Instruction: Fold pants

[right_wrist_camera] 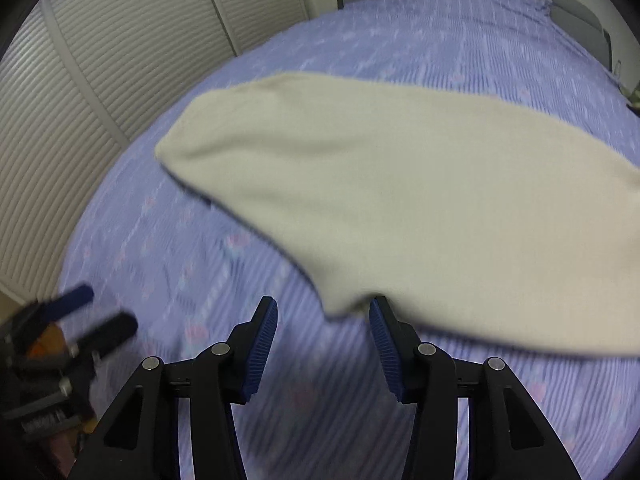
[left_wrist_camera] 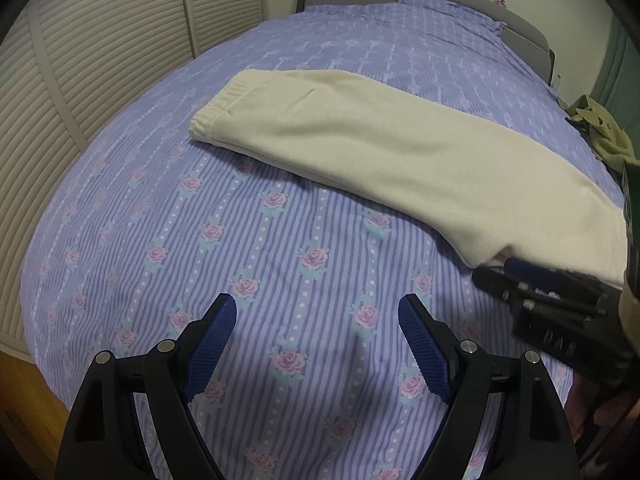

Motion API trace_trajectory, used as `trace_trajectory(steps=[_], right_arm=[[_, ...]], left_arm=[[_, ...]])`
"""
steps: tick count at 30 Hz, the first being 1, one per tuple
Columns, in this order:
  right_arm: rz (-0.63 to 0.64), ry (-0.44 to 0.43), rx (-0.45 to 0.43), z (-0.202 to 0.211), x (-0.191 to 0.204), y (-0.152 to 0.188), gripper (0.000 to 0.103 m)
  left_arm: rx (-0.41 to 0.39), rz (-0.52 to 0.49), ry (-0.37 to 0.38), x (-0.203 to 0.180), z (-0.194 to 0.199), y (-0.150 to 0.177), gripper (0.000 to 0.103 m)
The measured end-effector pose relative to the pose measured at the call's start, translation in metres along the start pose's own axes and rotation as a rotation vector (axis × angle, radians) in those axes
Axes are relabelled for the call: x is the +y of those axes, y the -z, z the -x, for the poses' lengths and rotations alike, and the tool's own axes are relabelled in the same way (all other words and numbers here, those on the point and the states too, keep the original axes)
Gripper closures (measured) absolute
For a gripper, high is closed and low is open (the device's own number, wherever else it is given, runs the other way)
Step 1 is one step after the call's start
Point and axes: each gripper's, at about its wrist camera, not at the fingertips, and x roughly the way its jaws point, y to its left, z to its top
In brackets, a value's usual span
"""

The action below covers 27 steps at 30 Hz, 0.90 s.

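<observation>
Cream pants [left_wrist_camera: 360, 140] lie folded lengthwise across the bed, with the elastic waistband [left_wrist_camera: 216, 108] at the left end and the legs running right. My left gripper [left_wrist_camera: 318, 304] hangs open over bare sheet in front of the pants, with nothing between its fingers. My right gripper [right_wrist_camera: 322, 306] is at the leg end of the pants [right_wrist_camera: 400, 200]. Its jaws stand partly apart, and the hem corner [right_wrist_camera: 344, 310] reaches between the fingertips without being pressed. The left wrist view shows that right gripper [left_wrist_camera: 504, 272] at the hem edge. The right wrist view shows the left gripper [right_wrist_camera: 106, 310], blurred, at the lower left.
The bed is covered by a purple striped sheet [left_wrist_camera: 280, 260] with roses. White louvred doors [left_wrist_camera: 100, 60] stand along its left side. A grey headboard [left_wrist_camera: 500, 12] and a matching pillow [left_wrist_camera: 440, 8] are at the far end. An olive cloth [left_wrist_camera: 604, 128] lies at the right edge.
</observation>
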Motion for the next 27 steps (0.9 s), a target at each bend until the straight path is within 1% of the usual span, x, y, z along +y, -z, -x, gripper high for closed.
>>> trace_trajectory(steps=[4, 7, 9, 10, 11, 12, 13, 14, 15, 17, 19, 20, 21, 24, 25, 27], right_arm=[[0.030, -0.014, 0.029, -0.015, 0.002, 0.007, 0.054], [0.021, 0.008, 0.016, -0.025, -0.002, -0.002, 0.054], [0.041, 0.010, -0.034, -0.016, 0.001, -0.007, 0.054], [0.080, 0.040, -0.075, -0.011, 0.004, -0.011, 0.054], [0.092, 0.045, -0.093, -0.009, 0.005, -0.014, 0.054], [0.095, 0.041, -0.091, -0.012, 0.003, -0.016, 0.054], [0.078, 0.023, -0.036, -0.024, 0.000, -0.018, 0.054], [0.066, 0.007, -0.012, -0.029, -0.003, -0.018, 0.054], [0.053, -0.011, 0.002, -0.035, -0.005, -0.017, 0.054], [0.069, -0.003, 0.015, -0.043, -0.003, -0.014, 0.054], [0.089, 0.029, 0.018, -0.045, 0.000, -0.014, 0.066], [0.086, 0.022, 0.012, -0.043, 0.000, -0.017, 0.071], [0.080, 0.011, 0.001, -0.038, 0.000, -0.020, 0.080], [0.127, 0.029, -0.037, -0.016, 0.008, -0.030, 0.089], [0.137, 0.025, -0.033, -0.010, 0.011, -0.029, 0.092], [0.127, 0.011, -0.008, -0.002, 0.013, -0.020, 0.093]], left_arm=[[0.014, -0.002, 0.003, -0.005, -0.004, 0.004, 0.020], [0.020, -0.002, 0.001, -0.007, -0.005, 0.006, 0.020], [0.017, 0.002, 0.006, -0.007, -0.004, 0.005, 0.020], [0.014, 0.001, 0.006, -0.007, -0.003, 0.004, 0.020], [0.012, -0.001, 0.003, -0.007, -0.003, 0.004, 0.020], [0.010, -0.001, -0.002, -0.007, -0.004, 0.003, 0.020], [0.010, 0.000, -0.004, -0.007, -0.004, 0.003, 0.020], [0.010, 0.003, -0.006, -0.007, -0.005, 0.002, 0.020], [0.009, 0.006, -0.007, -0.007, -0.004, 0.002, 0.020], [0.010, 0.007, -0.013, -0.005, -0.005, 0.001, 0.020], [0.013, 0.003, -0.019, -0.004, -0.005, 0.000, 0.020], [0.013, 0.003, -0.019, -0.004, -0.005, 0.000, 0.020], [0.012, 0.007, -0.017, -0.002, -0.004, -0.001, 0.020], [0.014, 0.028, -0.027, 0.003, -0.004, -0.003, 0.020], [0.014, 0.033, -0.030, 0.005, -0.004, -0.004, 0.020], [0.013, 0.049, -0.037, 0.011, -0.002, -0.007, 0.020]])
